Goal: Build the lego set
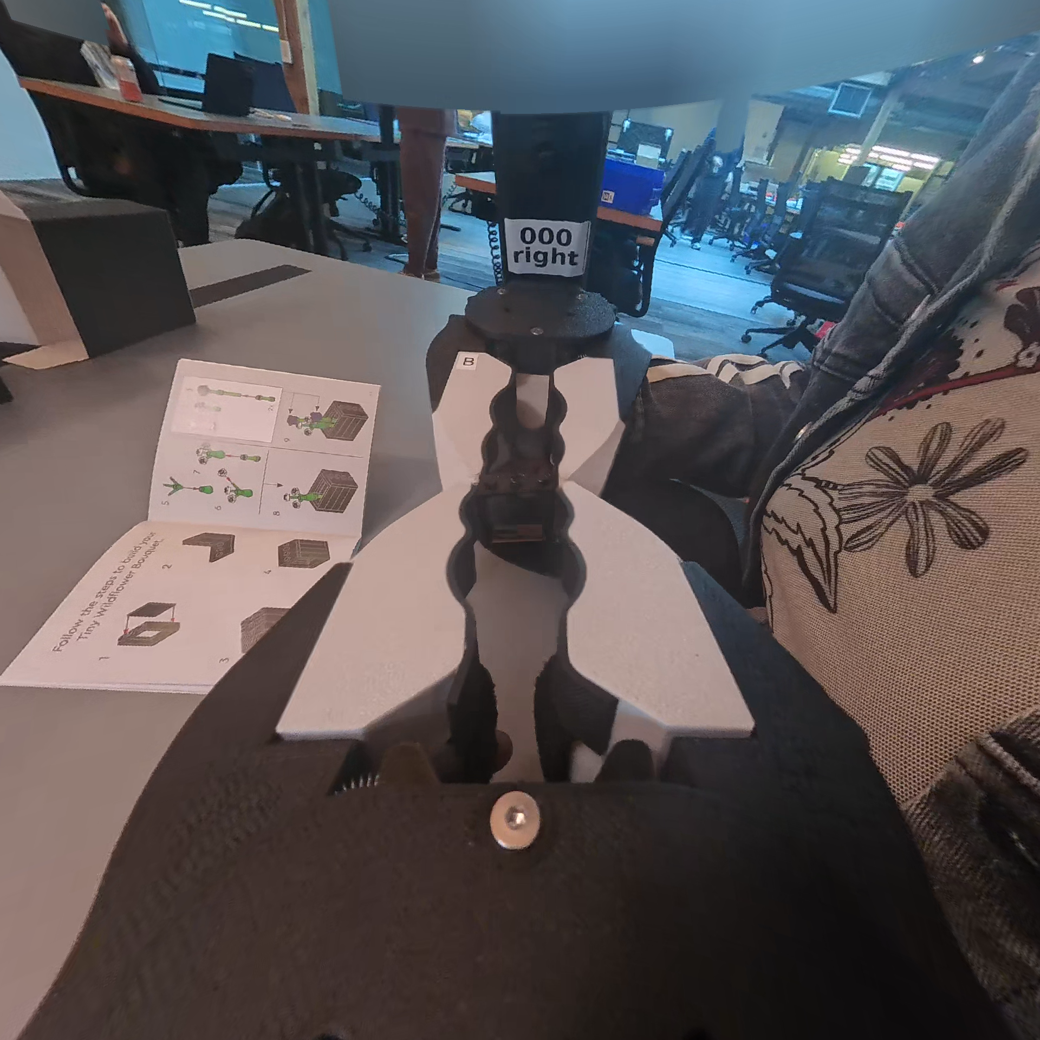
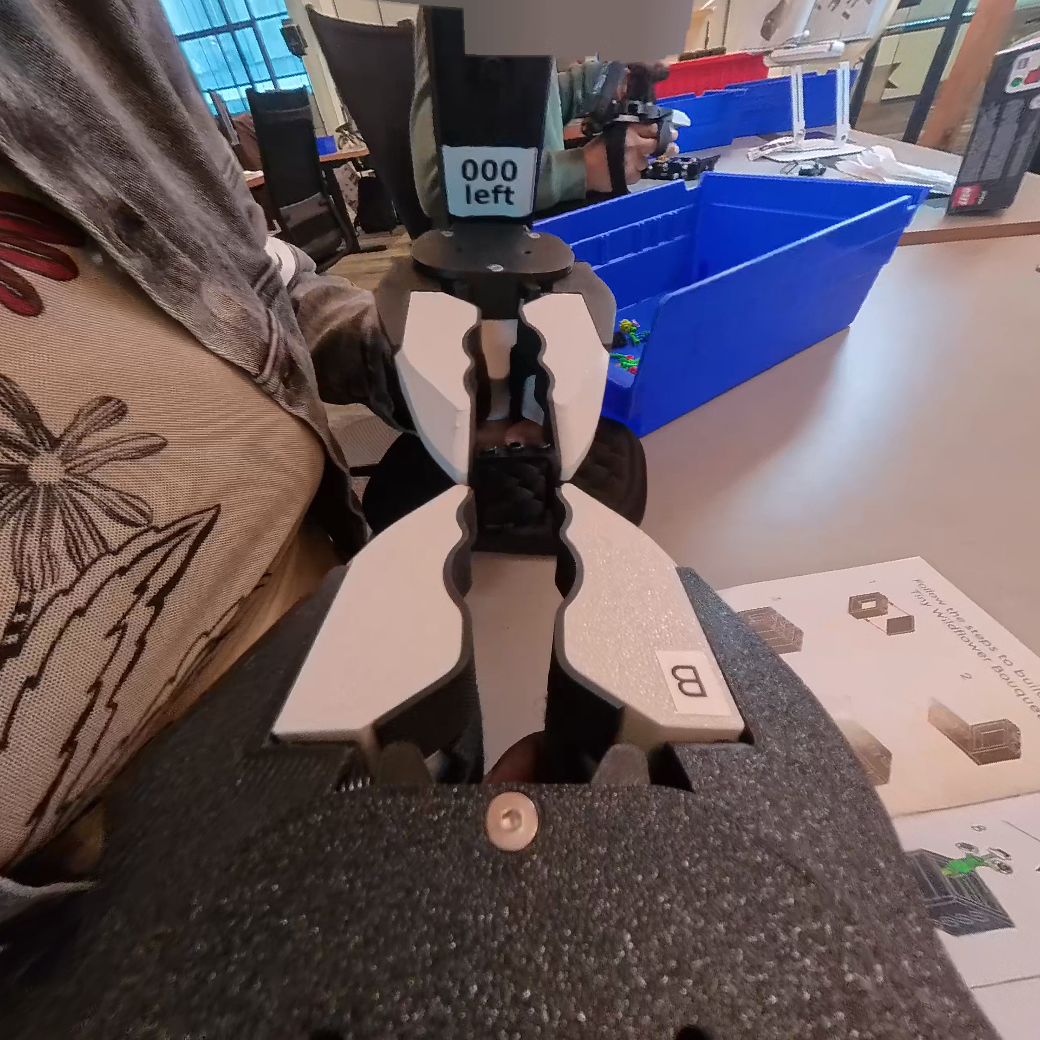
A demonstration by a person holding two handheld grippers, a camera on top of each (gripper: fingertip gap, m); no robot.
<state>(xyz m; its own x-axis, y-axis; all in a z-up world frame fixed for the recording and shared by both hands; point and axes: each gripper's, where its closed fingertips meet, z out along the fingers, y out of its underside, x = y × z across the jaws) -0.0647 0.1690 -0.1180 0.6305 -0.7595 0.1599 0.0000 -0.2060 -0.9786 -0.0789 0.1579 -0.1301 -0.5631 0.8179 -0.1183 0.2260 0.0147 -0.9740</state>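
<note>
Left wrist view: left gripper (image 1: 518,548) and right gripper (image 1: 520,484) tip to tip, both clamped on black block (image 1: 516,526) | instruction booklet (image 1: 225,506) left of centre | blue bin (image 2: 760,270) upper right in right wrist view

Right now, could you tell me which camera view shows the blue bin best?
The right wrist view: the blue bin sits open-fronted on the table, with small green pieces inside. The left wrist view shows only a distant blue bin, possibly another.

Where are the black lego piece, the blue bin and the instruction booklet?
black lego piece (image 2: 511,495), right wrist view, textured side face.
blue bin (image 2: 748,315), right wrist view, near side wall.
instruction booklet (image 1: 236,506), left wrist view, fold between pages.
</note>
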